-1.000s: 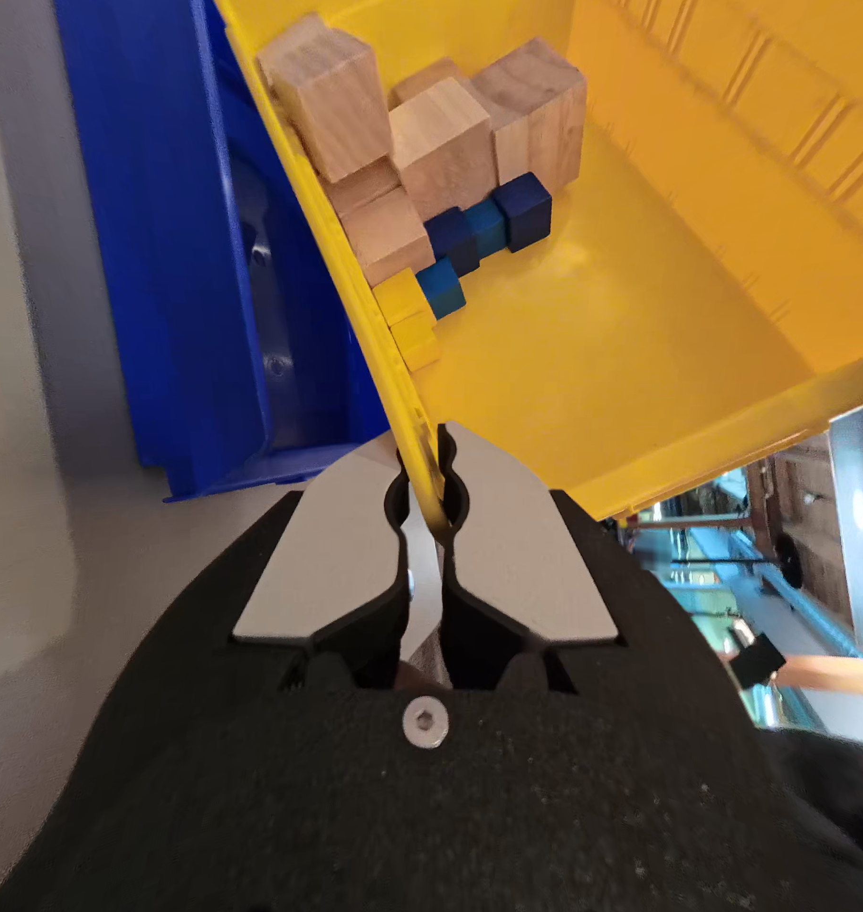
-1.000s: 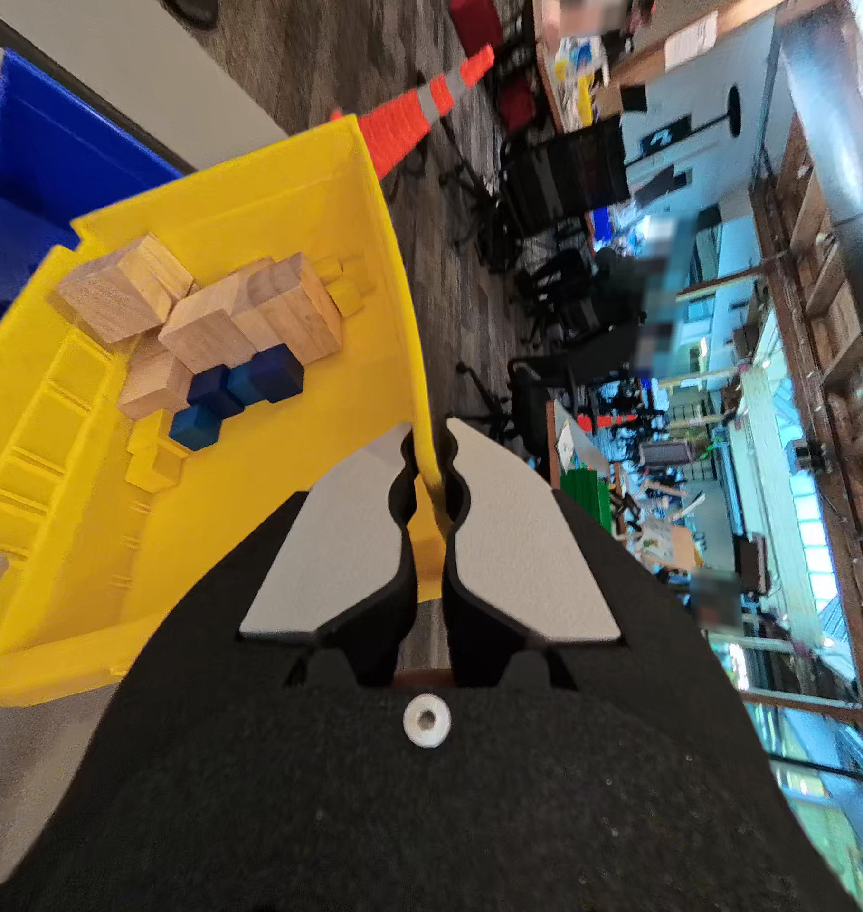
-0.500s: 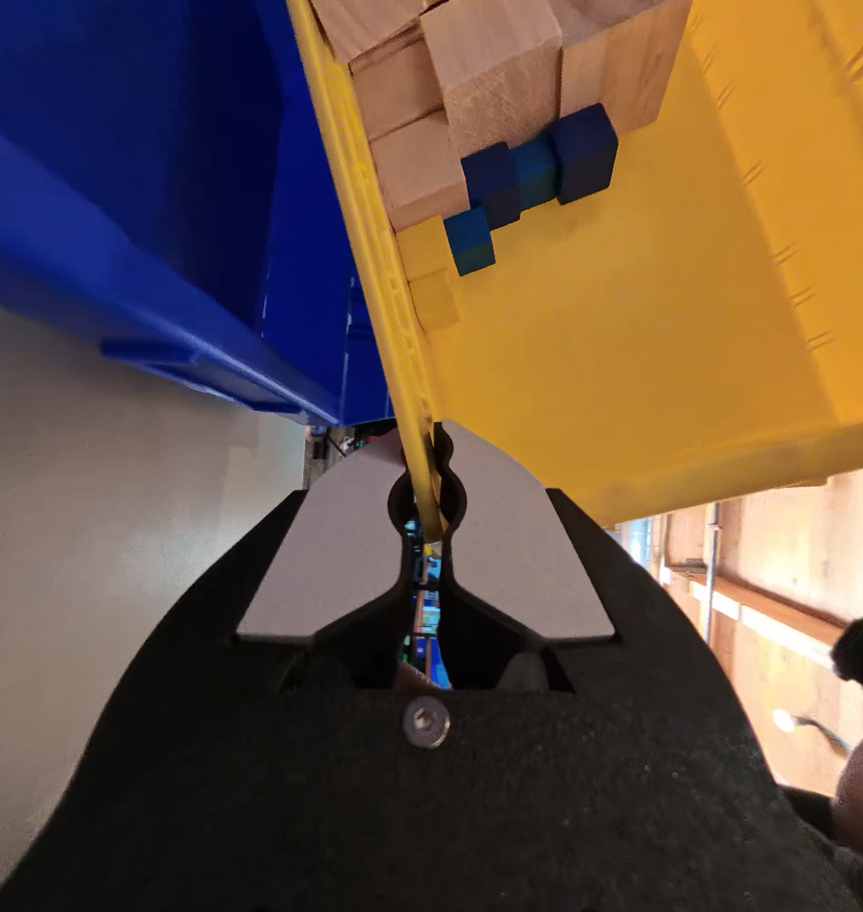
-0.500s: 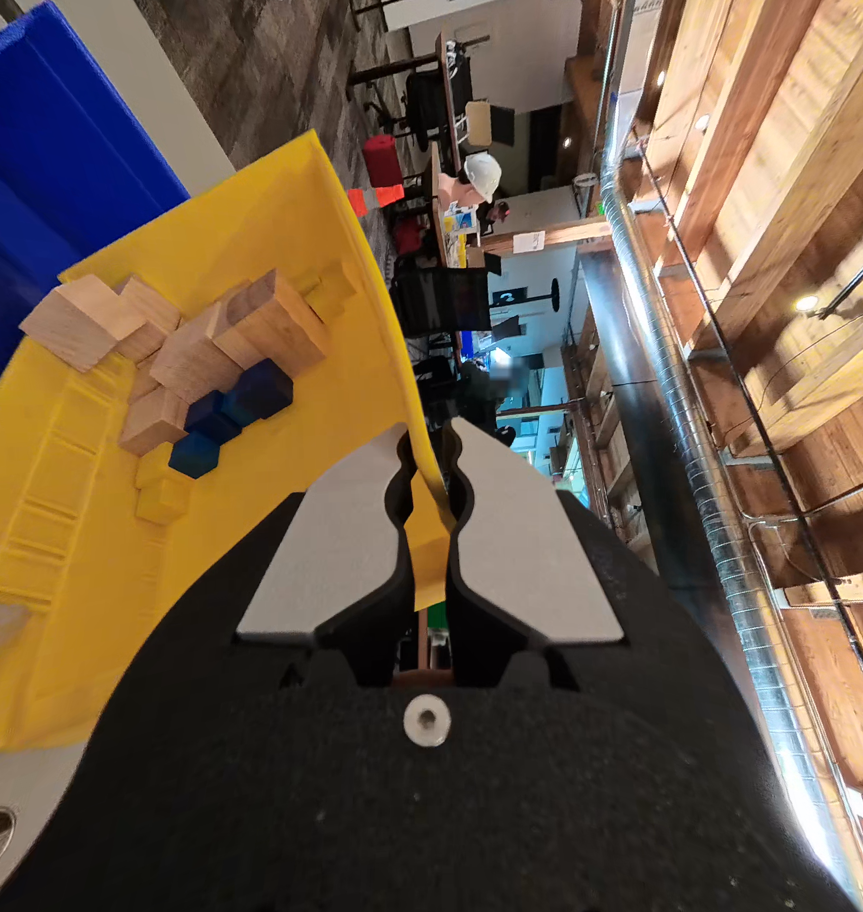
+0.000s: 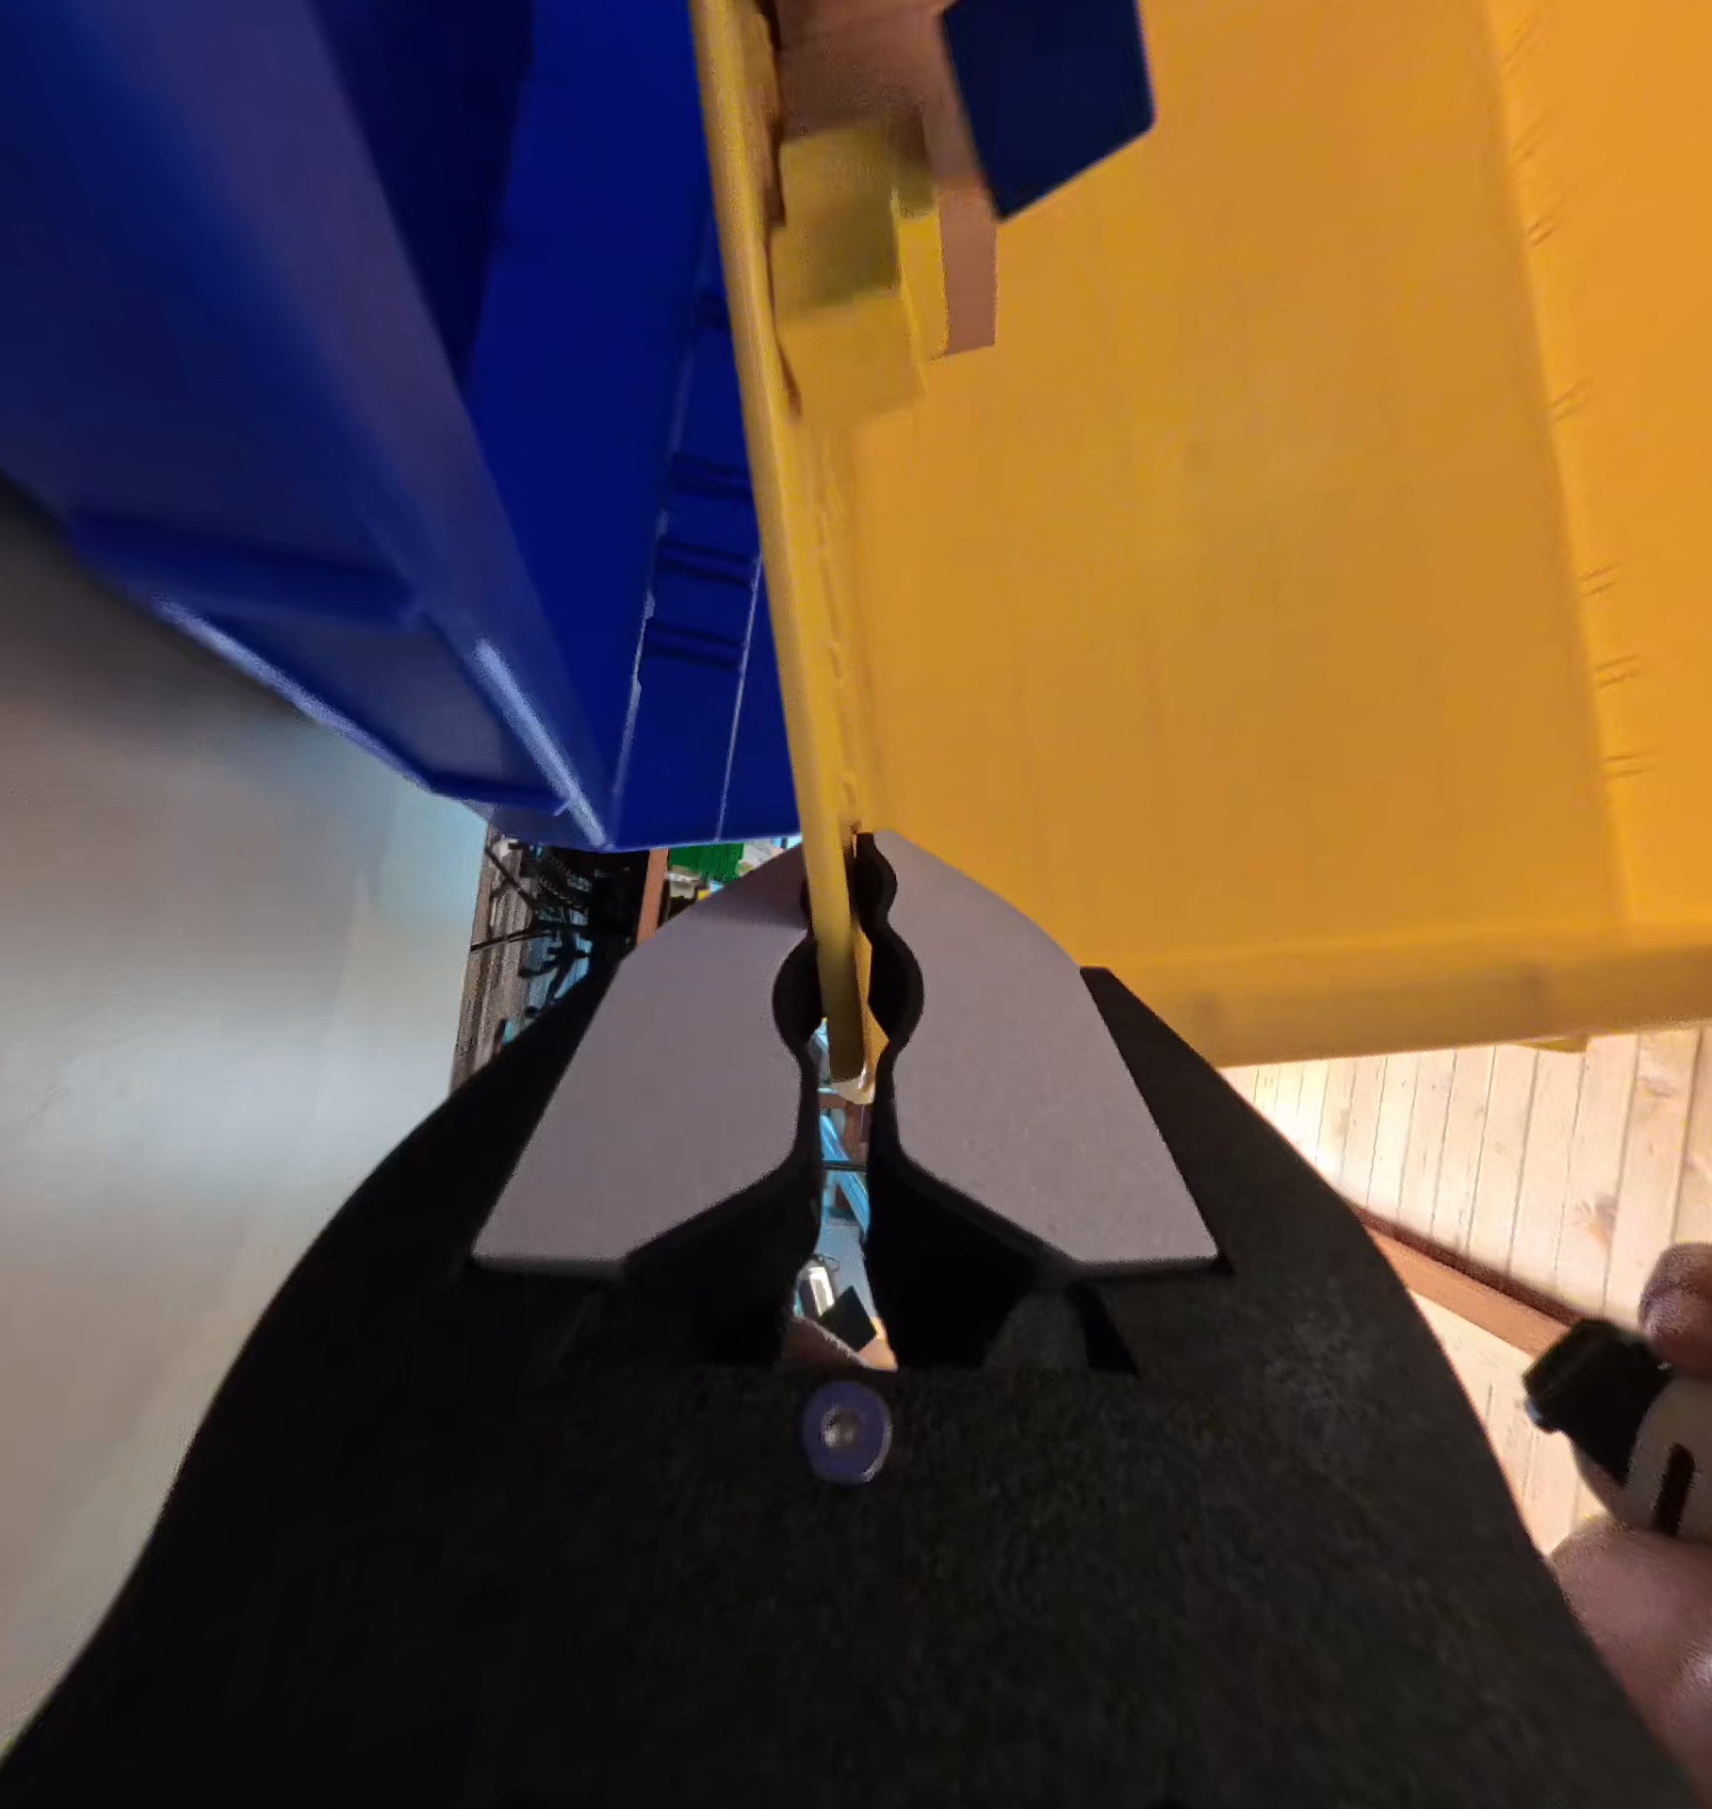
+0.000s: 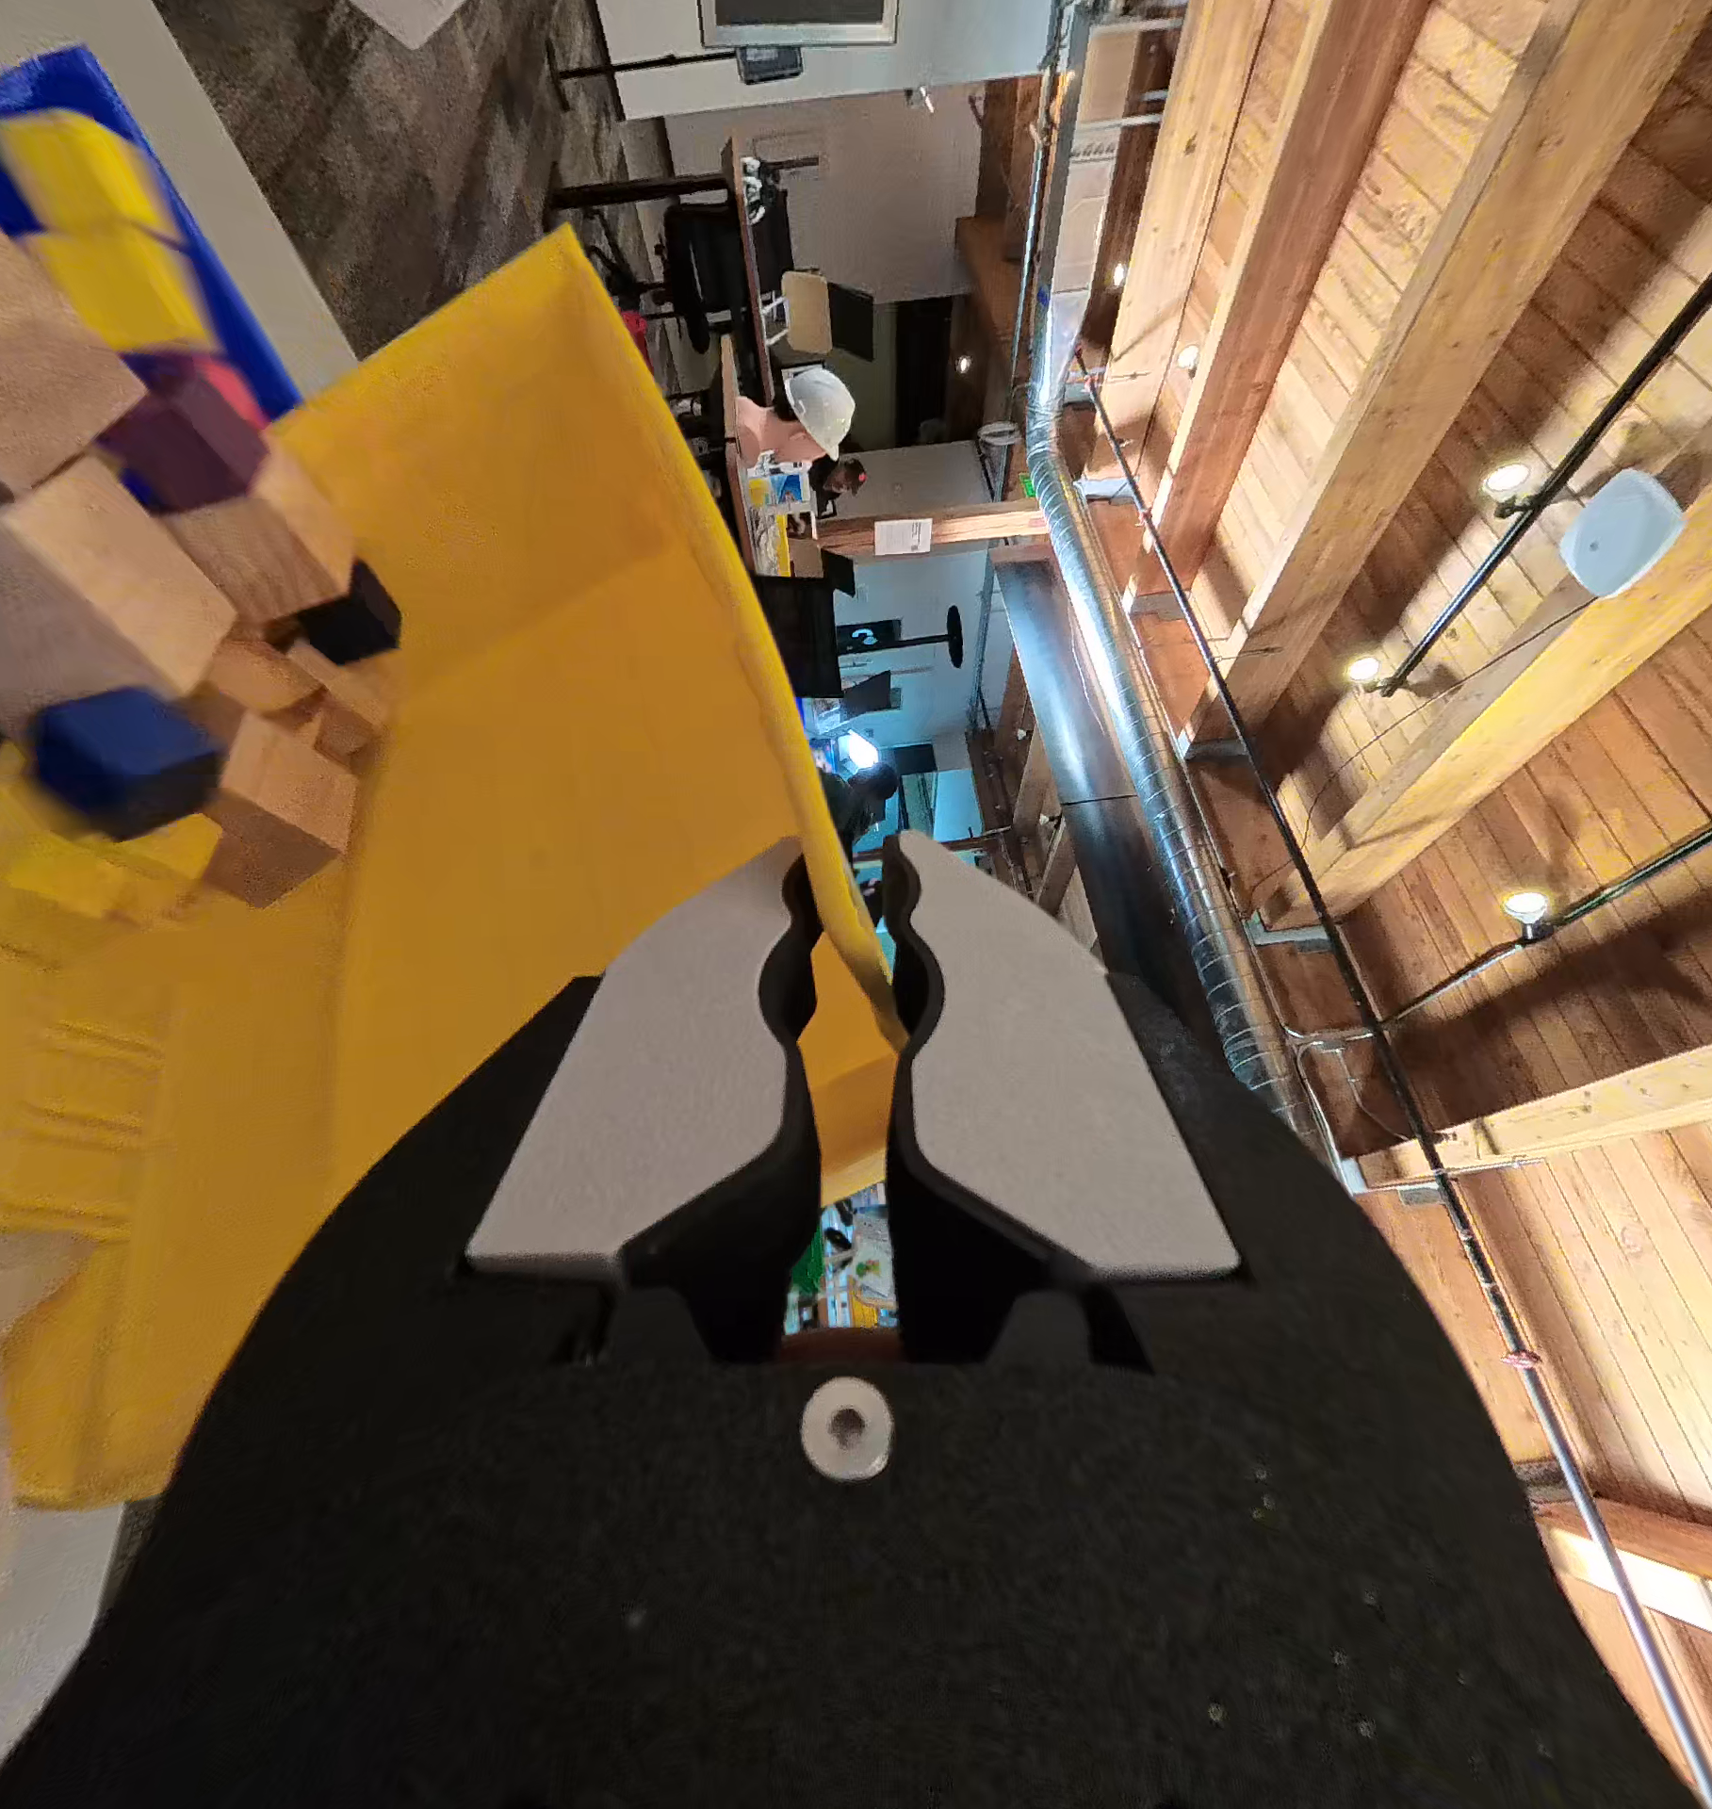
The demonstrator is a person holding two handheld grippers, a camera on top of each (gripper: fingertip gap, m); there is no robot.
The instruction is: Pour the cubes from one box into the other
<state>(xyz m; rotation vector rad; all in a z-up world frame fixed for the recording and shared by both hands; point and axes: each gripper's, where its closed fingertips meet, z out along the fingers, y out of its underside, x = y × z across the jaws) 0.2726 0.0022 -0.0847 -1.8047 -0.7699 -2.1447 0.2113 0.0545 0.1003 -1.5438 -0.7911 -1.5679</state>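
The left gripper (image 5: pixel 847 940) has its jaws nearly closed, pinching one thin side wall of the yellow box (image 5: pixel 1224 587) between its grey pads. The right gripper (image 6: pixel 852 930) clamps the opposite wall of the yellow box (image 6: pixel 558 685) the same way, with only the wall's thickness between its jaws. The blue box (image 5: pixel 245 343) sits just beside the yellow box, against the left gripper's wall. Compared with half a second ago, the yellow box is tipped more steeply and the cubes (image 6: pixel 147 607), wooden, blue and yellow, have slid toward its far rim, blurred with motion, some already over the blue box (image 6: pixel 68 98). No readable writing shows on either box.
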